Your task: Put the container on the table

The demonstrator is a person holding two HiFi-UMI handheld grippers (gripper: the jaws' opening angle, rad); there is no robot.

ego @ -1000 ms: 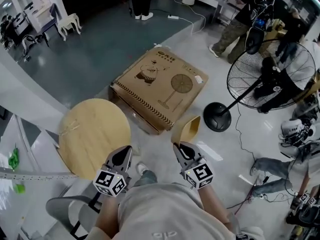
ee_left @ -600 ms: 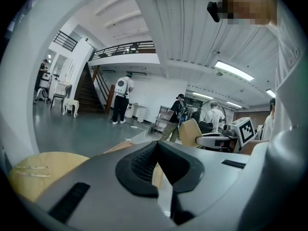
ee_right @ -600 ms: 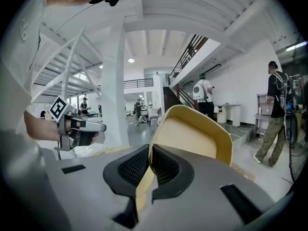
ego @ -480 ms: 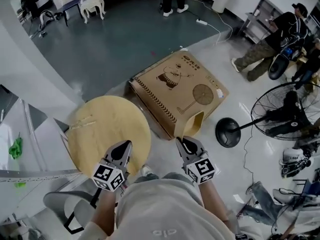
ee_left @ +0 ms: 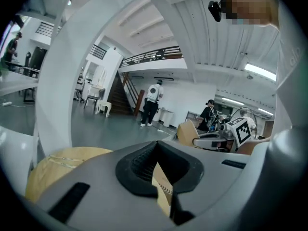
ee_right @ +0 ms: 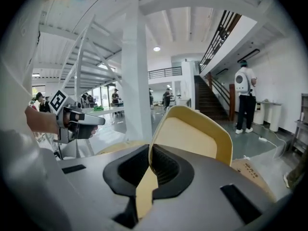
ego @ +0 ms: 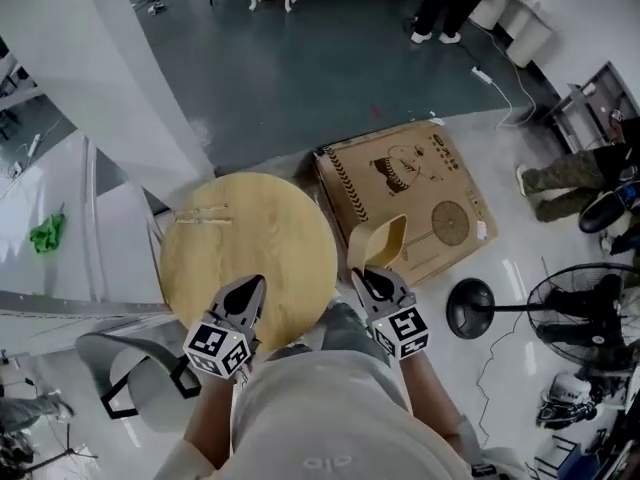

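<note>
A round wooden table (ego: pixel 250 243) stands just ahead of both grippers. The container (ego: pixel 380 248) is a yellow, thin-walled open tub, held up in the air beside the table's right edge, over the floor. My right gripper (ego: pixel 370 280) is shut on its wall; in the right gripper view the container (ee_right: pixel 192 138) rises from between the pads of the right gripper (ee_right: pixel 150 165). My left gripper (ego: pixel 250 290) hovers at the table's near edge, shut and holding nothing. In the left gripper view the table (ee_left: pixel 53 165) lies low on the left.
A large flat cardboard box (ego: pixel 410 203) lies on the floor right of the table. A standing fan (ego: pixel 590 308) with a round base (ego: pixel 470 308) is further right. A grey chair (ego: pixel 140 388) is at lower left, a white pillar (ego: pixel 130 78) behind the table. People stand around.
The view has swung left: the table now sits straight ahead and closer. Both grippers have come up to its near edge, the right one still carrying the container.
</note>
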